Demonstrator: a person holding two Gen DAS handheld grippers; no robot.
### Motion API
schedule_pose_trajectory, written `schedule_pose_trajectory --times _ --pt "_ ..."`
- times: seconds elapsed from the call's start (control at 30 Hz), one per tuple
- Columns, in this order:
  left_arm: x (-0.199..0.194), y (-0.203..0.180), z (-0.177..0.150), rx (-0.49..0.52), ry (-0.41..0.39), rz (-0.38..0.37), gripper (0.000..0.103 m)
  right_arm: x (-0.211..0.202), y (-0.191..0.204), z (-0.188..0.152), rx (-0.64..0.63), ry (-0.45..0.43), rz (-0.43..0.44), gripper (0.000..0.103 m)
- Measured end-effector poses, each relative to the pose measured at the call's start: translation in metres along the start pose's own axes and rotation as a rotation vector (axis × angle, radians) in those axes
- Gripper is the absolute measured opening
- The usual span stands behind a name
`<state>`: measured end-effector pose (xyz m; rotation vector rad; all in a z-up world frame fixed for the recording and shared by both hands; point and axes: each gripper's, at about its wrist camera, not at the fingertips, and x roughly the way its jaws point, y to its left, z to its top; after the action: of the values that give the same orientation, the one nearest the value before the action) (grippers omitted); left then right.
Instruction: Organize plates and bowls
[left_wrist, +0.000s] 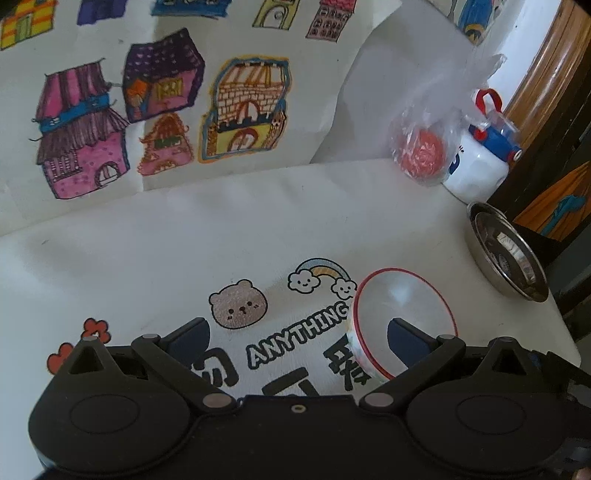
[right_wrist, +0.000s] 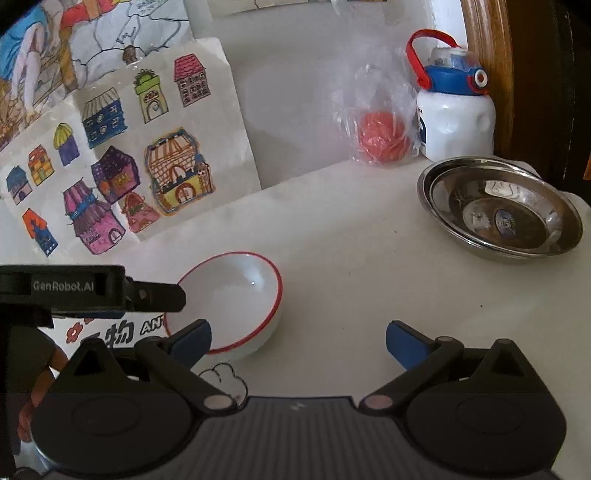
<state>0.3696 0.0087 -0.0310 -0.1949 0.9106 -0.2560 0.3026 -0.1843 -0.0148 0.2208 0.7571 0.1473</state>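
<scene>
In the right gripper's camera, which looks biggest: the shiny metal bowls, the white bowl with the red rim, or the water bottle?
1. Metal bowls
2. White bowl, nearly as big and nearer the camera, so unsure
3. Water bottle, farthest away

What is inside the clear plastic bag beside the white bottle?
The clear plastic bag holds one round red object, textured on its surface; what it is cannot be told. The crinkled film blurs it, and its underside is hidden. The white bottle stands close beside it.

Your two views are evenly, softly lit with faint shadows, slightly soft throughout, bent by fisheye at the dark corners, with small glints in the white bowl (right_wrist: 229, 299) and mirror-like reflections in the steel dishes (right_wrist: 498, 210).
</scene>
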Motion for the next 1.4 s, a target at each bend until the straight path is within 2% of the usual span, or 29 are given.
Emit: schedule_pose_trajectory --times 0.13,0.3,0.43,0.57,0.7,0.87,1.03,1.13,1.27,1.4 --pt "0.007 -0.004 0.002 0.007 0.011 -0.003 0.102 0.008 -0.002 0.002 0.01 0.006 -0.037 0.103" --pt "0.012 -0.009 0.004 0.013 0.037 -0.03 0.102 0.013 -0.001 0.003 0.015 0.014 -0.03 0.102" --pt "0.013 -0.012 0.004 0.015 0.043 -0.052 0.099 0.014 0.0 0.002 0.032 0.014 -0.003 0.089" --pt "0.013 -0.015 0.002 0.036 0.05 -0.067 0.092 0.013 0.0 0.001 0.05 0.005 0.022 0.08" --pt "0.011 -0.016 0.002 0.034 0.052 -0.086 0.081 0.012 -0.001 0.0 0.074 -0.005 0.049 0.072" --pt "0.012 -0.018 0.002 0.014 0.062 -0.12 0.065 0.01 0.002 -0.001 0.084 -0.005 0.088 0.049" --pt "0.012 -0.021 0.003 0.006 0.078 -0.157 0.044 0.007 0.007 -0.002 0.084 -0.012 0.113 0.033" --pt "0.01 -0.023 0.002 0.009 0.08 -0.161 0.032 0.005 0.009 -0.003 0.081 -0.014 0.109 0.029" --pt "0.006 -0.023 -0.001 0.014 0.081 -0.146 0.025 0.0 0.007 -0.004 0.091 -0.015 0.101 0.021" --pt "-0.001 -0.025 -0.007 0.005 0.089 -0.147 0.024 -0.008 0.008 -0.008 0.09 -0.015 0.089 0.018"
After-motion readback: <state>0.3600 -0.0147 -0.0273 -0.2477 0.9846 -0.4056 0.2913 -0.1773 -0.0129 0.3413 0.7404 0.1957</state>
